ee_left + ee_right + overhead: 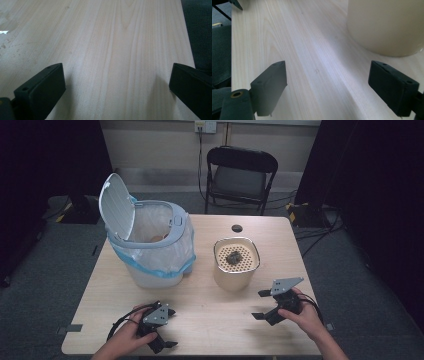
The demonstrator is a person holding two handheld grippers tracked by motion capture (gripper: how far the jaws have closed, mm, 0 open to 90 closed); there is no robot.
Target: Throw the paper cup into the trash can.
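- The left claw (pixel 169 327) rests low at the near left of the desk (pixel 210 320), held in the person's left hand (pixel 127 337); its jaws stand wide apart with nothing between them
- In the left gripper view the left claw (pixel 115 85) shows bare wood grain between its two black jaws
- The right claw (pixel 261 305) sits at the near right of the desk in the right hand (pixel 305 315), jaws wide apart and empty, pointing left
- The cream canister (pixel 236 265) stands upright mid-desk, near the right claw but apart from it; a dark lump (pixel 234 257) lies on its perforated top
- In the right gripper view the canister (pixel 387 25) stands beyond the right claw (pixel 328 80), toward its right jaw, not touching
- The bin (pixel 150 245) with a blue-edged liner stands at the left of the desk, lid (pixel 116 207) tipped up and open, beside the canister with a gap between
- A black chair (pixel 240 177) stands behind the desk
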